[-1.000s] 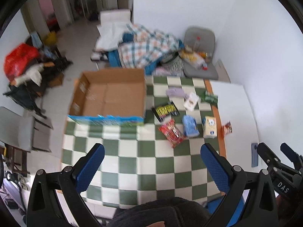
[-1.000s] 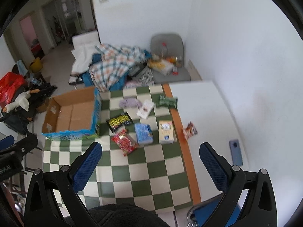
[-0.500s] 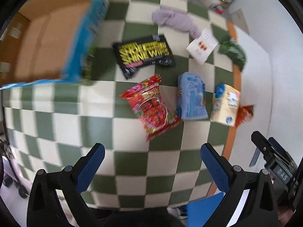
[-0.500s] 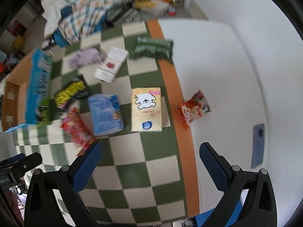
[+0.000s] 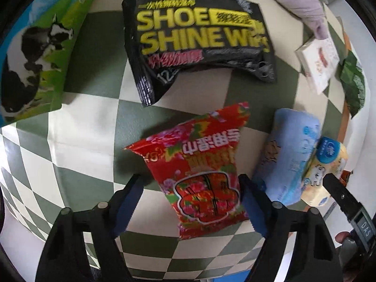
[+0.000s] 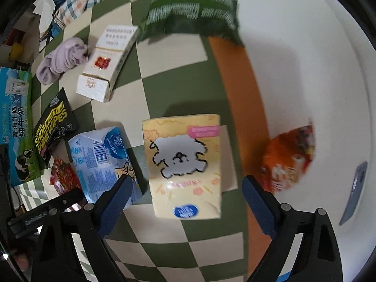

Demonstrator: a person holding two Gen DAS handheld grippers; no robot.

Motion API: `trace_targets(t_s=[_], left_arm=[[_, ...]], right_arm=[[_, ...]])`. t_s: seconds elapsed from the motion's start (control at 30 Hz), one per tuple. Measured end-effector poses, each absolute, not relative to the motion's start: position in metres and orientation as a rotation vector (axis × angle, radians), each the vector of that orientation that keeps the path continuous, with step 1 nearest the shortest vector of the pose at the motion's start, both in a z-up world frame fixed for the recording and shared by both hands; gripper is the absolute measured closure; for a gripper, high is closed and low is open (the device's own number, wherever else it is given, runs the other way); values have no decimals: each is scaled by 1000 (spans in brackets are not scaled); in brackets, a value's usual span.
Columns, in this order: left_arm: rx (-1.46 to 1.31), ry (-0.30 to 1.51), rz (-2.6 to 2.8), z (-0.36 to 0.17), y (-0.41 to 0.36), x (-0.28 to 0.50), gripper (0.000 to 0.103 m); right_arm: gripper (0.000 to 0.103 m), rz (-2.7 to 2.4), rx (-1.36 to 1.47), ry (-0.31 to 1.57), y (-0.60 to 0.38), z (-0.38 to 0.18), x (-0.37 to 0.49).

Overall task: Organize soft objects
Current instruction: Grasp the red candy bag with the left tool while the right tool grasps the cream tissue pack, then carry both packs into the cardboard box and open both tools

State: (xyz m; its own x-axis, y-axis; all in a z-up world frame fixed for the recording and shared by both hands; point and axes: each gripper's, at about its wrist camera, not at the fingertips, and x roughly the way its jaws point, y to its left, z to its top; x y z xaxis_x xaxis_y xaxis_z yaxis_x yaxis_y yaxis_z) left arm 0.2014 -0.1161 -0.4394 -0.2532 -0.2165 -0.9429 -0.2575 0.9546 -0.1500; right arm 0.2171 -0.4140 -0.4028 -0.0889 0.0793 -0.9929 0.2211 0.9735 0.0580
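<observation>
My left gripper (image 5: 191,202) is open, its blue fingers on either side of a red snack packet (image 5: 199,171) lying on the green-and-cream checked cloth (image 5: 77,145). My right gripper (image 6: 185,202) is open, straddling a yellow tissue pack with a sheep drawing (image 6: 184,164). A blue tissue pack (image 6: 103,157) lies between the two, also in the left wrist view (image 5: 289,155). A black shoe-wipes pouch (image 5: 199,44), a lilac cloth (image 6: 62,60), a green packet (image 6: 192,15) and an orange packet (image 6: 287,157) lie around.
A milk carton box with a cow print (image 5: 35,51) stands at the left. A white carton (image 6: 108,63) lies behind the tissue packs. A phone (image 6: 354,192) rests on the white tabletop at the right. Checked fabric (image 6: 77,2) lies beyond the table.
Both grippers have dropped much closer to the table. The left now straddles the red snack packet, the right the yellow tissue pack. Both stay open.
</observation>
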Motion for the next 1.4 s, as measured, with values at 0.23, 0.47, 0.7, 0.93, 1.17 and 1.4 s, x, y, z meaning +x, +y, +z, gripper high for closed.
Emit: trace_targets(t_s=[0.23, 0.47, 0.7, 0.93, 1.17, 1.4], left_arm=[[-205, 1804, 75, -429, -126, 188, 52], [-121, 1757, 71, -404, -122, 174, 59], [-112, 1679, -43, -339, -124, 103, 59], [-221, 1509, -80, -236, -54, 107, 59], [-232, 1355, -46, -188, 28, 178, 59], [-220, 1379, -16, -222, 124, 261, 59]], right_arm=[[22, -121, 273, 1714, -410, -441, 222], [37, -144, 297, 1712, -406, -447, 208], [37, -47, 321, 1677, -388, -413, 158], [37, 218, 292, 1576, -296, -332, 130], [37, 459, 265, 1441, -189, -231, 164], [37, 458, 198, 1406, -71, -224, 236]])
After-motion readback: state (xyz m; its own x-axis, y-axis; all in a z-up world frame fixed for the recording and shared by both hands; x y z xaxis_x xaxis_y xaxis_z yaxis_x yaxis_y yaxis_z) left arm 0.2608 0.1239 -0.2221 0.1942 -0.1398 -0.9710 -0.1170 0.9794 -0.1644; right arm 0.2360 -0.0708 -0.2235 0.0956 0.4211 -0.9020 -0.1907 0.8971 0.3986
